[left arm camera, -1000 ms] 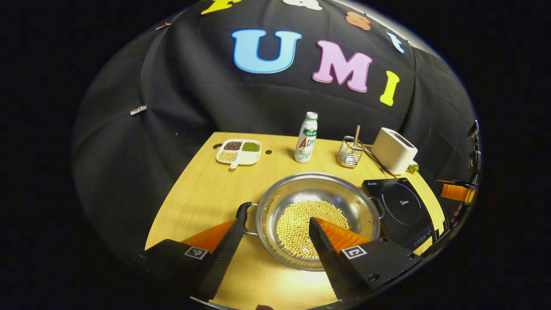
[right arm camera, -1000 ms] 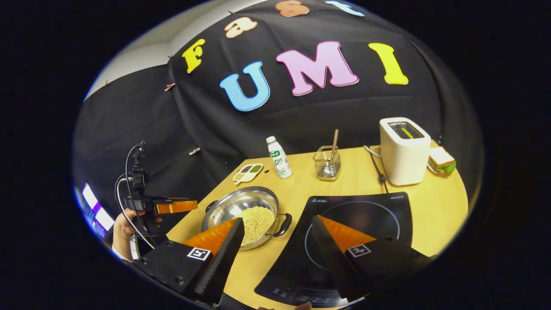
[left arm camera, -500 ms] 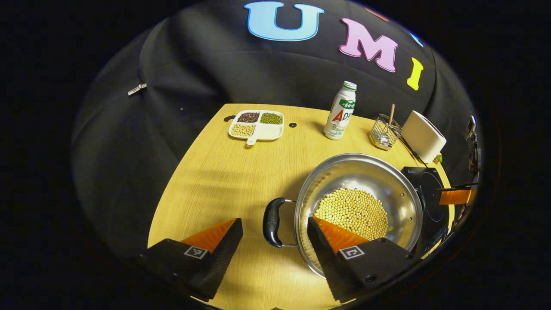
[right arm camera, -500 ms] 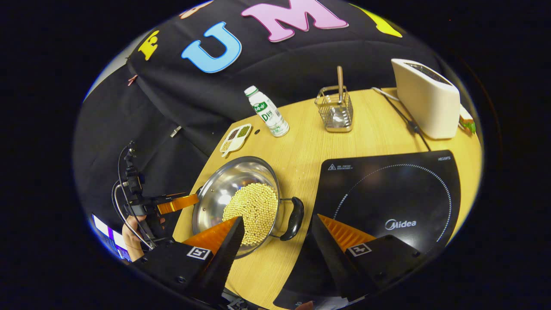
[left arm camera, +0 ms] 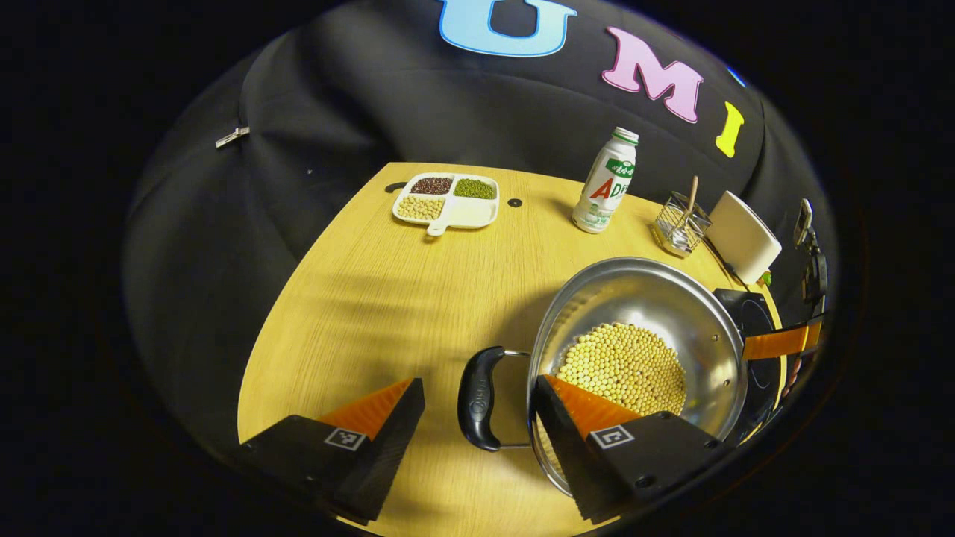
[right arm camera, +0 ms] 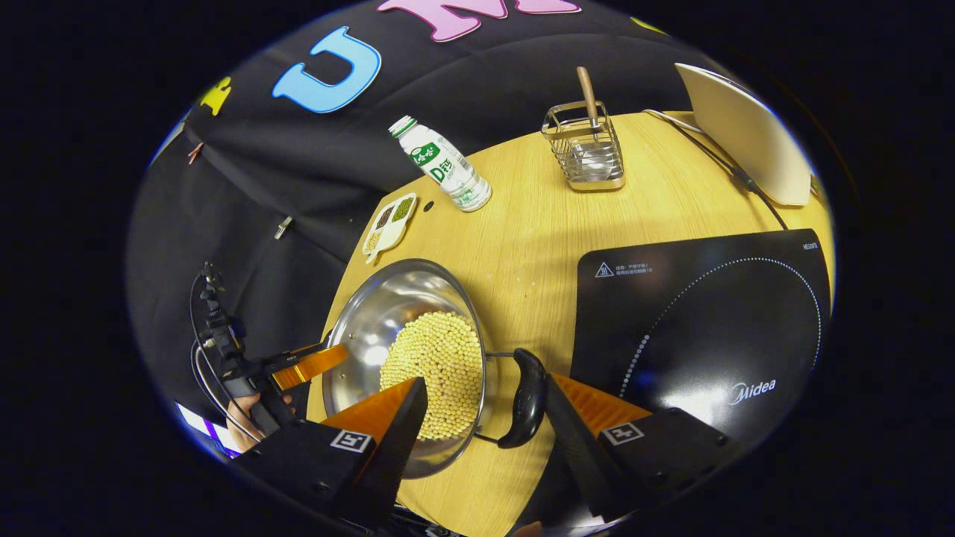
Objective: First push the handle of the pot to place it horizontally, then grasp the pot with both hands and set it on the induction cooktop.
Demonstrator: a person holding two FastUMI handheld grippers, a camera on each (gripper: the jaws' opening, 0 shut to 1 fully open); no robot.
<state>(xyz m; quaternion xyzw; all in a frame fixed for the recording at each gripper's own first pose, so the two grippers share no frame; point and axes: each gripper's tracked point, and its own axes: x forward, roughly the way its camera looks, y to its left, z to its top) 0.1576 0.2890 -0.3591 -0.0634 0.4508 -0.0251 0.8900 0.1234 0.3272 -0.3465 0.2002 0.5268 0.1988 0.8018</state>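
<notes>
One pot (left arm camera: 642, 298) with two black handles (left arm camera: 479, 398), holding one heap of beans (left arm camera: 623, 365). Beside the pot: one cooktop (right arm camera: 709, 321), one bottle (left arm camera: 606, 182), one wire rack (right arm camera: 589, 153) with what looks like a single wooden stick, one toaster (right arm camera: 750, 134), and one divided tray (left arm camera: 448, 204) with three filled compartments.

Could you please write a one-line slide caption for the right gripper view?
Open right tongs straddle the black handle of the bean-filled steel pot, beside the induction cooktop.
</notes>
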